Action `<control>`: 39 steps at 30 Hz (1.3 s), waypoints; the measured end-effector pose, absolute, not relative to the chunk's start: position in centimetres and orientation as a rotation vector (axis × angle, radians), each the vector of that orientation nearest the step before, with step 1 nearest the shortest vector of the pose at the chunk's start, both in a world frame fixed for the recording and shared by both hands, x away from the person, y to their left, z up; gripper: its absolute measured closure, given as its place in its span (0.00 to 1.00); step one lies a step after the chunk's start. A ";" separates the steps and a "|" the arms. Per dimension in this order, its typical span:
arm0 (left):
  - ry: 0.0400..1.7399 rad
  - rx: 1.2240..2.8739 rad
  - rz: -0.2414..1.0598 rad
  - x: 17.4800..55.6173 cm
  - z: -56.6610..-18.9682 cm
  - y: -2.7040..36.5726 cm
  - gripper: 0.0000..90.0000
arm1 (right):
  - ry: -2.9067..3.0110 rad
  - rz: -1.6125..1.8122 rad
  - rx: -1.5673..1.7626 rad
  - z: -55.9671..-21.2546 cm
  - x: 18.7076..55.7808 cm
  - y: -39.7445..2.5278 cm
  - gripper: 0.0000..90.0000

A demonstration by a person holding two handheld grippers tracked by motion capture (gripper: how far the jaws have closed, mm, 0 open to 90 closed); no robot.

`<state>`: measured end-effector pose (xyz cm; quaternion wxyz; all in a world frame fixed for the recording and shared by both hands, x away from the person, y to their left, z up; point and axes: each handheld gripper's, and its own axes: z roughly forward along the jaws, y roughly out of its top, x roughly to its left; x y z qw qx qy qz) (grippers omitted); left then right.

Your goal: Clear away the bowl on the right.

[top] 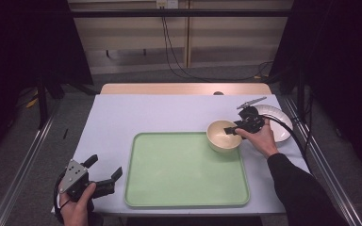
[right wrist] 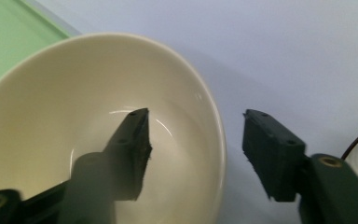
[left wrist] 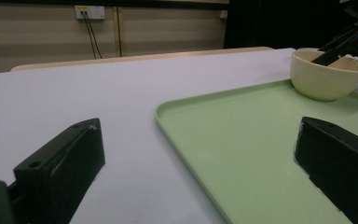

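At the tray's far right corner, my right gripper [top: 236, 128] straddles the near wall of the cream bowl [top: 222, 136]: one jaw inside, one outside, as the right gripper view shows, with the rim [right wrist: 216, 140] running between them. Jaws are apart, with clear daylight on both sides of the wall, so nothing is clamped yet. The bowl sits at the corner of the green tray [top: 184, 172], overlapping its rim; from the left gripper view its base [left wrist: 324, 91] looks to rest on the tray's edge, but I can't tell whether it's fully inside the lip. A white plate [top: 278, 123] lies on the desk [top: 122, 117] just to the right of the bowl, behind my right hand. My left gripper [top: 104, 178] is parked off the tray's near left corner, jaws wide apart, holding nothing, pointed across the tray toward the bowl. My read: this is the grasp step on the bowl, pre-close. Next move calls for closing the right jaws squarely on the wall, deep enough below the rim that it doesn't slip, then lifting straight up before any sideways travel so the base clears the tray lip. Risk: a one-sided rim pinch lets the bowl tilt or swing; keep the lift slow.
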<state>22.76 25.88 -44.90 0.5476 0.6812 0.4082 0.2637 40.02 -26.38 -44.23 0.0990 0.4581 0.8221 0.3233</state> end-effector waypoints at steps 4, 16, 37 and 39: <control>0.968 1.615 0.624 22.8 -44.9 25.9 0.02 | 2.413 1.002 1.358 -44.0 39.9 -26.5 0.30; 0.970 1.614 0.619 22.8 -44.9 25.9 0.02 | 2.291 1.155 1.359 -43.1 39.5 -27.1 0.05; 0.973 1.611 0.619 22.8 -44.9 25.9 0.02 | 2.051 1.182 1.309 -43.0 35.4 -28.6 0.03; 0.974 1.613 0.623 22.8 -44.9 25.9 0.02 | 2.045 1.202 1.306 -42.8 35.1 -28.7 0.03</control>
